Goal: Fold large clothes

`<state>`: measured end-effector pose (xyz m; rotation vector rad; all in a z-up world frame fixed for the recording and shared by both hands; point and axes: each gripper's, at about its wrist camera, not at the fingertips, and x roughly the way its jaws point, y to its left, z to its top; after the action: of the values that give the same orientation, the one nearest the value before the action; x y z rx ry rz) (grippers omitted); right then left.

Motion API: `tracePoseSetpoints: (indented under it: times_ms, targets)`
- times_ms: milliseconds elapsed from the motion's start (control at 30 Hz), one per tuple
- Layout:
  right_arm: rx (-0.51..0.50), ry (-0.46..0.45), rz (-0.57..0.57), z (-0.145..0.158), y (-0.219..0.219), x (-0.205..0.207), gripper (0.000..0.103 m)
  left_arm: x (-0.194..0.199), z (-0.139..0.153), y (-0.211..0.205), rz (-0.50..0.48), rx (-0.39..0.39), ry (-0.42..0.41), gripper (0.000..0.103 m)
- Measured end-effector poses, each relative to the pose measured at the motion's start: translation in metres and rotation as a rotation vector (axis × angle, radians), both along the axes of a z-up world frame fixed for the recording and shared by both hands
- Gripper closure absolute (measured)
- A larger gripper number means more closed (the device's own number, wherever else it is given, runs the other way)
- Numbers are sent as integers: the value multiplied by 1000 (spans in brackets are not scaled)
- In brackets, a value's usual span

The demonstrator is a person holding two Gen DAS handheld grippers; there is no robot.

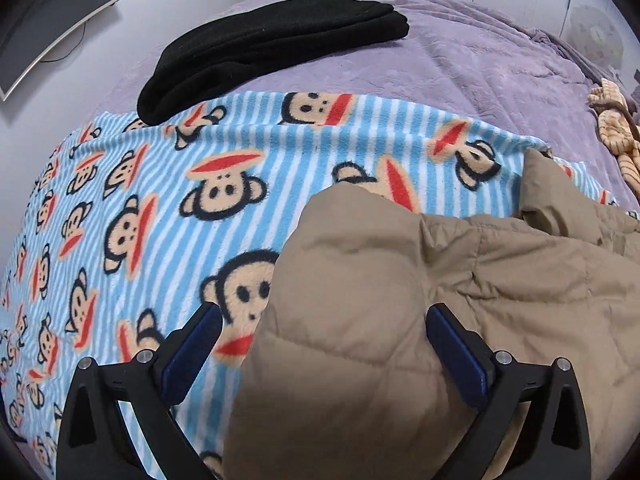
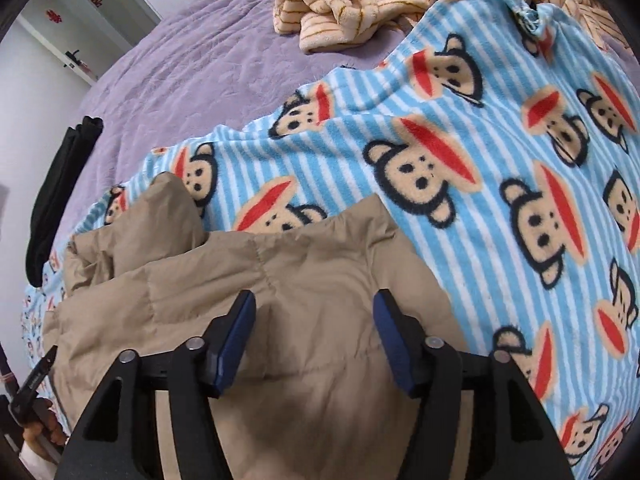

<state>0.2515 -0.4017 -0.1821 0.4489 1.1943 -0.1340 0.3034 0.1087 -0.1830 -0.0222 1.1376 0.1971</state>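
Observation:
A tan quilted jacket (image 1: 420,280) lies bunched on a blue-striped monkey-print blanket (image 1: 160,208) spread over the bed. My left gripper (image 1: 322,316) is open above the jacket's left edge, one finger over the blanket and the other over the tan cloth. In the right wrist view the same jacket (image 2: 304,276) lies beneath my right gripper (image 2: 314,302), which is open with tan fabric showing between its blue pads (image 2: 236,336). The monkey blanket (image 2: 500,152) stretches to the right there.
A folded black garment (image 1: 272,48) lies at the far side of the purple bedspread (image 1: 460,60). A crumpled tan striped cloth (image 2: 352,12) lies at the top. A monitor (image 1: 52,20) stands at far left. A hand (image 2: 40,432) with the other tool shows low left.

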Motion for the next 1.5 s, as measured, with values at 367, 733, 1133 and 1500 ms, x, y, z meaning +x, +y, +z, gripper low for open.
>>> tracePoseSetpoints:
  times_ms: [367,733,1133,1500]
  targets:
    - [139,31,-69,14,17,-104,32,-83,18,-13,17,-33,79,0]
    - [196,64,-115,21,29,-167,31,-133,29,-40,-47,-46,117,0]
    - [252,66,-145,24,40,-202,18,-158,47,-43,-46,-98,101,0]
    - [306,82,-142,-2,51,-208,18,-165,29,-43,-52,-96,124,0]
